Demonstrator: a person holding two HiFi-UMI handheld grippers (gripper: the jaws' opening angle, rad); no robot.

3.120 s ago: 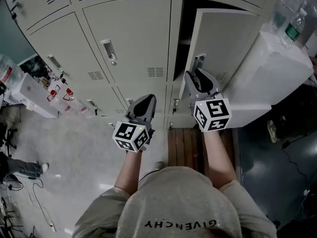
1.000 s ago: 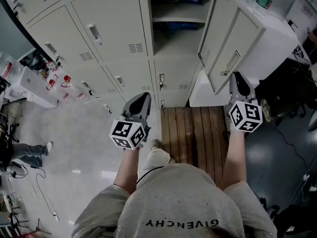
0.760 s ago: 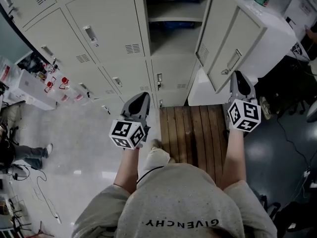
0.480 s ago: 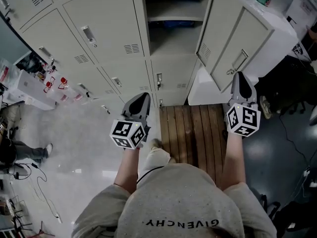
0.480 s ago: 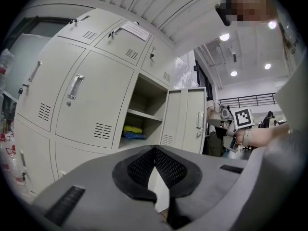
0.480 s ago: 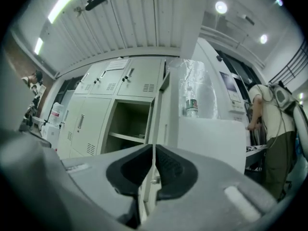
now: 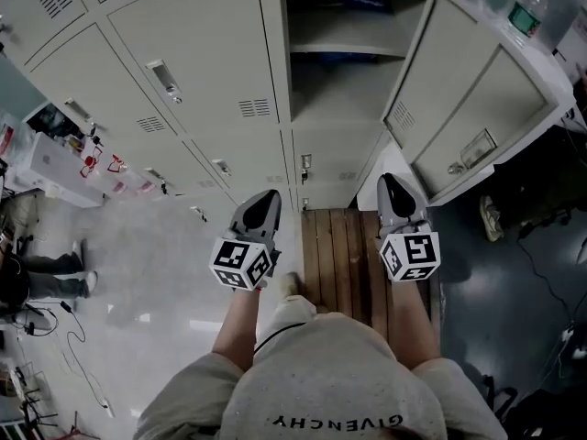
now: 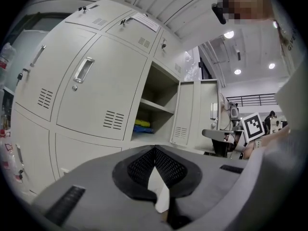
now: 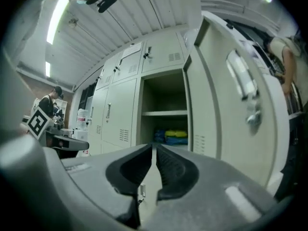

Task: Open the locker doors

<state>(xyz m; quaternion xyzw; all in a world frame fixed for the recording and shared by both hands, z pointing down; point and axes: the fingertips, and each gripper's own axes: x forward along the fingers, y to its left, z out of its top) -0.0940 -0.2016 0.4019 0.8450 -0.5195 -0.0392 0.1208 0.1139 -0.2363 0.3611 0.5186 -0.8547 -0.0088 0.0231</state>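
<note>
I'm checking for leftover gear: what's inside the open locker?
The open locker has a shelf with blue and yellow items below it. What lies on the shelf itself is hidden or in shadow.

The lockers are a plain pale cream, and so is the open locker door. On the shelf inside lie folded things in yellow and blue. The slatted wooden platform is warm brown. The floor is light speckled grey on the left and dark, nearly black, on the right. The left gripper is grey with black cross-hatched pads; its cube is white with black square markers. The person's shirt is grey with dark lettering. A bottle has a green label.
</note>
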